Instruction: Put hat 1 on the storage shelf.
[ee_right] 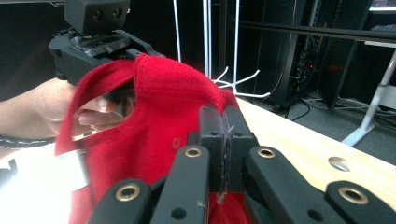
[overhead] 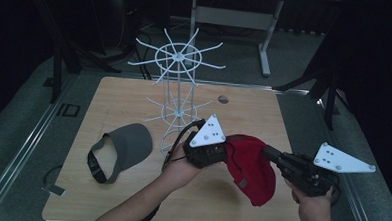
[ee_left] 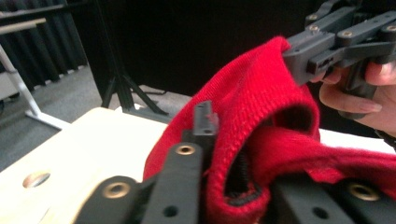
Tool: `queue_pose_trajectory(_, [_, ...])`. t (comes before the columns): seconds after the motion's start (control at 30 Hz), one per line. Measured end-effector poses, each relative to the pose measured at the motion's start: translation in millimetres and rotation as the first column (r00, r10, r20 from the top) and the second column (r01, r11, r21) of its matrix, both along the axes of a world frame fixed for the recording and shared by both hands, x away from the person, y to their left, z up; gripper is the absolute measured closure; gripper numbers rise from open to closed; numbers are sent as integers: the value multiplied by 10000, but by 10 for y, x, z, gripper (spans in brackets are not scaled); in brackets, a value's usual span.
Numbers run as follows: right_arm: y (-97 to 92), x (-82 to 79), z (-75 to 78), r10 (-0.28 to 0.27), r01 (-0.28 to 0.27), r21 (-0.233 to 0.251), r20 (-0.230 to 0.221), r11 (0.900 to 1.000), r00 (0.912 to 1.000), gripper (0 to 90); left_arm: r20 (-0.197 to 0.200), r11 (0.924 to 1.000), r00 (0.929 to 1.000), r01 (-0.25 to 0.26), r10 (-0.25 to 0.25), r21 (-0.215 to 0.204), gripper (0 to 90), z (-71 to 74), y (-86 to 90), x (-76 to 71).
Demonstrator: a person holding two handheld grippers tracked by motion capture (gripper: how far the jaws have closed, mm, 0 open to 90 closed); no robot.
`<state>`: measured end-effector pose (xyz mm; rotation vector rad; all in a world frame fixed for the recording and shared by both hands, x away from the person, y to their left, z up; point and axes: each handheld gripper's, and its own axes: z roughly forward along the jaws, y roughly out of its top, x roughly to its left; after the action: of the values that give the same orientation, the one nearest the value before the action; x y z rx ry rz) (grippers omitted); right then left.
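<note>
In the high view, a red knitted fabric cap [overhead: 249,168] hangs stretched between the two grippers above the near right part of the light wooden desk [overhead: 264,113]: the left gripper [overhead: 221,152] bites its left edge and the right gripper [overhead: 268,153] its right edge, so the cap's long axis runs roughly left to right between the hands, with the loose crown sagging toward the person. The tall white wire rack with radiating hooks [overhead: 177,84] stands just behind the left gripper, so the left hand [overhead: 181,166] is the nearer one to it; any hanging move would likely carry the cap away from the person and to the left. A grey fabric visor with a black strap [overhead: 122,150] lies flat on the desk, well to the left. Both forearms come in low, and the left wrist is bent inward. In the left gripper view, its jaws are clenched on the cap's folded red rim [ee_left: 224,186], and the right gripper pinches the far edge at upper right. In the right gripper view, its jaws are pressed together on a thin fold of red knit [ee_right: 225,140], with the left gripper holding the opposite rim beyond.
</note>
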<state>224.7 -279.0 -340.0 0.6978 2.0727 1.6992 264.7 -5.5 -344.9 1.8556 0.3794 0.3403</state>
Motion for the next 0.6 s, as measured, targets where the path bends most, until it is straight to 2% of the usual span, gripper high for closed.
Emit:
queue_pose_trajectory(0.07, [1, 8, 10, -87, 87, -11, -8, 10000, 10000, 891, -27, 9999, 10000, -85, 85, -77, 647, -7, 9, -1])
queue_pose_trajectory(0.1, [-2, 10, 14, -119, 119, -4, 4, 9999, 9999, 891, -156, 9999, 9999, 34, -36, -144, 613, -12, 27, 4])
queue_pose_trajectory(0.2, [-5, 14, 29, -214, 214, -36, -6, 9998, 9998, 891, -2, 9998, 9999, -124, 124, -129, 574, -15, 58, -18])
queue_pose_trajectory(0.3, [3, 13, 35, -378, 378, -111, -17, 9992, 9993, 891, 400, 9994, 9987, -334, 331, 67, 524, -16, 94, -57])
queue_pose_trajectory(0.6, [-17, 3, 55, -580, 579, -84, -40, 9983, 9983, 891, 334, 9976, 9970, -696, 693, 64, 451, -53, 234, -92])
